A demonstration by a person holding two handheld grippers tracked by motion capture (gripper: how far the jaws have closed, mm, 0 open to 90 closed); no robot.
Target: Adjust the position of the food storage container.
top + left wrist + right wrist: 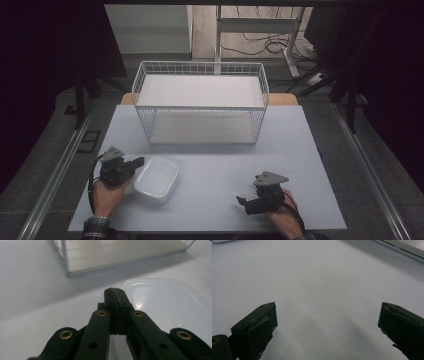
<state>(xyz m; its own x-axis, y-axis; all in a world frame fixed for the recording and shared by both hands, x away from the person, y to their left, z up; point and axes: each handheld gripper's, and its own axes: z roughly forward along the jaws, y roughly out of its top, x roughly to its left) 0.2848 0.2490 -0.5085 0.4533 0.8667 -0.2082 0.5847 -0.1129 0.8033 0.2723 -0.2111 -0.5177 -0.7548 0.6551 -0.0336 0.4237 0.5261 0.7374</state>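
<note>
Left hand-held gripper [115,293] closed beside plastic tray [170,307], right hand-held gripper [327,320] spread

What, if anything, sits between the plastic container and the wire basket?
Nothing visible. Bare table lies between the plastic container and the wire basket. The left gripper, jaws shut, is at the container's near-left rim; the right gripper is off to the side.

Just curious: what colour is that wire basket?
White, clearest in the high view: wire basket.

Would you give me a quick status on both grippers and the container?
Left gripper shut, at container rim. Right gripper open over bare table. Wire basket beyond, nothing between.
</note>
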